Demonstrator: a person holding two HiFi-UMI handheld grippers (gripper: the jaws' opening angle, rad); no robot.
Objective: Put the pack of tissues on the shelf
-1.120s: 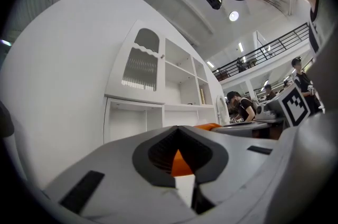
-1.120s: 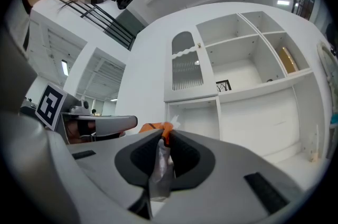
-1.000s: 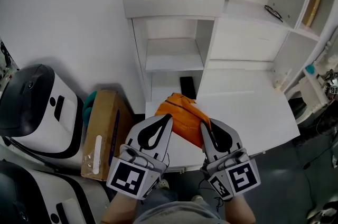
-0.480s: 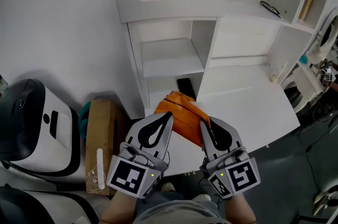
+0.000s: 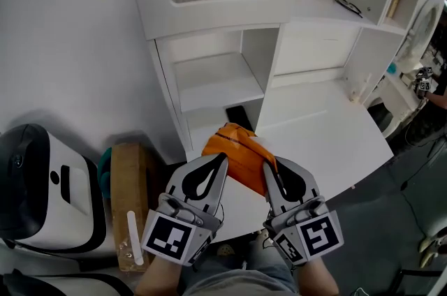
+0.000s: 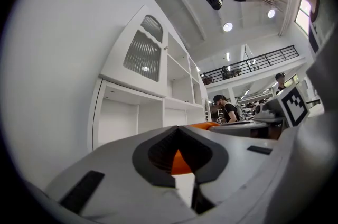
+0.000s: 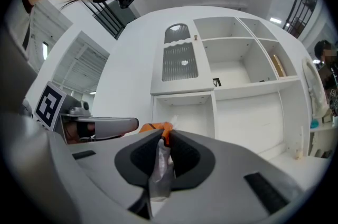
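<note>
The orange pack of tissues [image 5: 236, 153] hangs in the air between my two grippers, in front of the white shelf unit [image 5: 216, 82]. My left gripper [image 5: 221, 159] is shut on the pack's left edge; in the left gripper view orange [image 6: 179, 162] shows between its closed jaws. My right gripper [image 5: 269, 167] is shut on the right edge. In the right gripper view its jaws [image 7: 162, 136] pinch the clear wrapping [image 7: 160, 165], and the orange pack [image 7: 156, 127] shows just past the tips. The open shelf compartment stands straight ahead of both grippers.
A black flat object [image 5: 237, 118] lies in the lower compartment. A white desk top [image 5: 328, 134] extends to the right, with glasses [image 5: 347, 5] on a shelf above it. A cardboard box [image 5: 129, 197] and a white-and-black machine [image 5: 38, 176] stand at the lower left.
Both grippers, still holding the pack, have drifted a little to the right and nearer the shelf unit. The box and machine have slid leftward in view. The grip looks the same.
</note>
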